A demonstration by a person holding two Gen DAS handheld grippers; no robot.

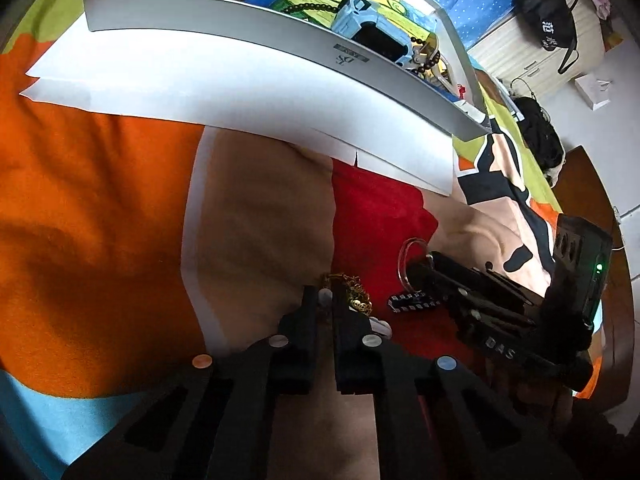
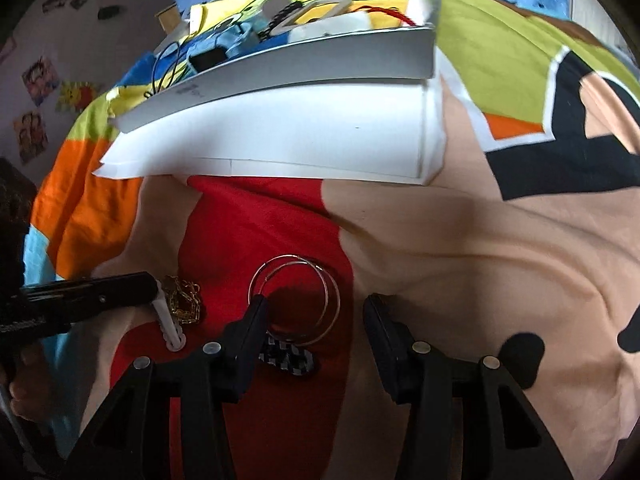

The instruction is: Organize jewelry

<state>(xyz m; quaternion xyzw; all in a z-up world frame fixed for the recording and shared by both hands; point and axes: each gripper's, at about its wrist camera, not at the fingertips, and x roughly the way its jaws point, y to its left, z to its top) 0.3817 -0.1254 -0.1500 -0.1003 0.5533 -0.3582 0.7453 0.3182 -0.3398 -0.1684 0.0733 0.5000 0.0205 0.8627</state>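
On the bed, left tool is clamped on the gold chain, right tool spread wide over the hoop earrings.

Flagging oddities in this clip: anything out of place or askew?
Yes. A gold chain, hoop rings and a checkered clip lie loose on the bedspread, outside the white box. The box sits tilted on the soft bedding.

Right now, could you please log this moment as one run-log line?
left gripper: shut on gold chain | right gripper: open over silver hoops | white box: beyond
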